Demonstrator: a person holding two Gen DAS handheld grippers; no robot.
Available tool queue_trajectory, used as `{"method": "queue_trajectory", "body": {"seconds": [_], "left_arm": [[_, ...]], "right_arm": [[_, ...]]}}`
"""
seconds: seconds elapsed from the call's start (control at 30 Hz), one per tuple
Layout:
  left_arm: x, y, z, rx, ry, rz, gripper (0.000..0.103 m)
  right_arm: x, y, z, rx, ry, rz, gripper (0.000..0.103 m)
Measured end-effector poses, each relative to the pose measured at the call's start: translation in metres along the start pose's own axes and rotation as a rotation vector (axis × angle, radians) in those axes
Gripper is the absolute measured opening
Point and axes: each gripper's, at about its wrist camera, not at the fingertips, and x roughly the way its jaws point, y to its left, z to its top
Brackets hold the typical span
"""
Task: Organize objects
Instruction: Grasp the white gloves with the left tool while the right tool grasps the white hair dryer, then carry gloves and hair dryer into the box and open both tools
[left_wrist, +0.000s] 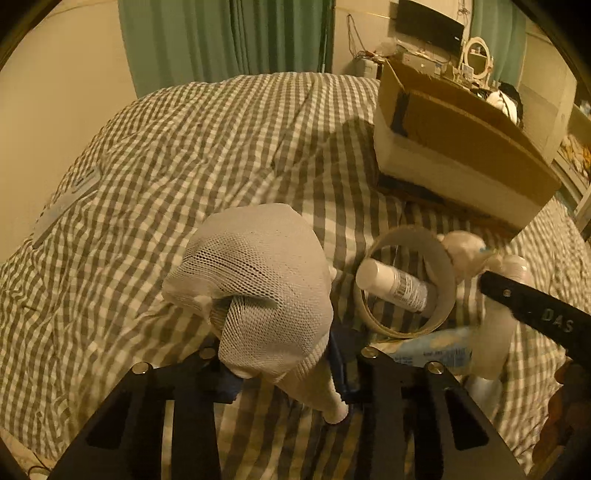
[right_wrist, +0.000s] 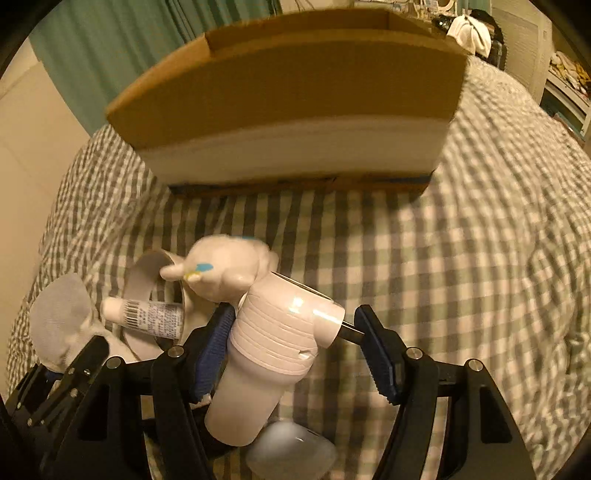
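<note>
Left tongs are gripping a white mesh sock above the checked bed. Right tongs are clamping a white toy fan before the cardboard box, near the bed's middle.

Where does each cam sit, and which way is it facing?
Left wrist: on the left gripper, looking along its jaws over the checked bedspread; a mesh sock sits between them, right gripper's arm at the right edge.
Right wrist: on the right gripper, facing the cardboard box; a white animal-topped bottle sits between its jaws, left gripper at lower left.
Shared: box, tape roll, small tube, sock.
</note>
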Motion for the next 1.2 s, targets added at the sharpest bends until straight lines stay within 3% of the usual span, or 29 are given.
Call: {"method": "queue_trajectory", "body": {"seconds": [0.1, 0.3, 0.57, 0.73, 0.93, 1.2], "left_arm": [[-0.02, -0.001, 0.005, 0.03, -0.038, 0.031, 0.033], [-0.069, 0.001, 0.038, 0.042, -0.135, 0.0, 0.033], [-0.122, -0.001, 0.11, 0.024, -0.198, -0.142, 0.033], [-0.121, -0.005, 0.161, 0.03, -0.206, -0.231, 0.033], [-0.095, -0.019, 0.211, 0.108, -0.227, -0.228, 0.033], [-0.03, -0.068, 0.231, 0.244, -0.193, -0.285, 0.033]], "right_arm": [[-0.021, -0.006, 0.005, 0.016, -0.026, 0.013, 0.067], [-0.075, 0.005, 0.027, -0.066, -0.106, -0.008, 0.067], [-0.172, 0.034, 0.082, -0.341, -0.225, -0.045, 0.067], [-0.205, 0.049, 0.133, -0.378, -0.314, -0.028, 0.067], [-0.195, 0.047, 0.178, -0.349, -0.345, 0.001, 0.067], [-0.108, 0.019, 0.218, -0.269, -0.265, -0.025, 0.067]]}}
